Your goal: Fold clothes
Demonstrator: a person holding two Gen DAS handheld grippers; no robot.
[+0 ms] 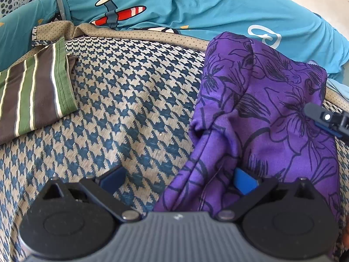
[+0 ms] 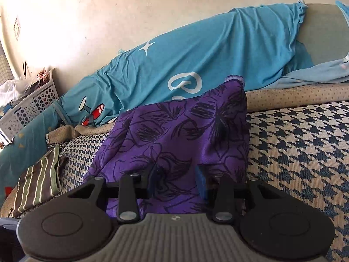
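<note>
At the far left a folded garment of brown and green stripes with thin white lines is lying flat on the blue-and-cream houndstooth woven surface, well apart from the work. Moving right, the left gripper is standing with its blue-padded fingers spread wide, one over bare houndstooth and the other tucked against a fold of the purple satin garment printed with black flowers; nothing is being pinched there. That purple garment is sitting bunched in a heap just right of centre, its far edge touching the teal cartoon-print bedsheet with the red aeroplane behind it. Further right, the right gripper is pinching a raised ridge of the purple cloth between partly closed fingers. The risk, as I judge it, is that the slippery satin is sliding out of this narrow pinch, or that only the top layer is being lifted, leaving the heap twisted and the fold crooked; the open left gripper is offering no anchor against that.
</note>
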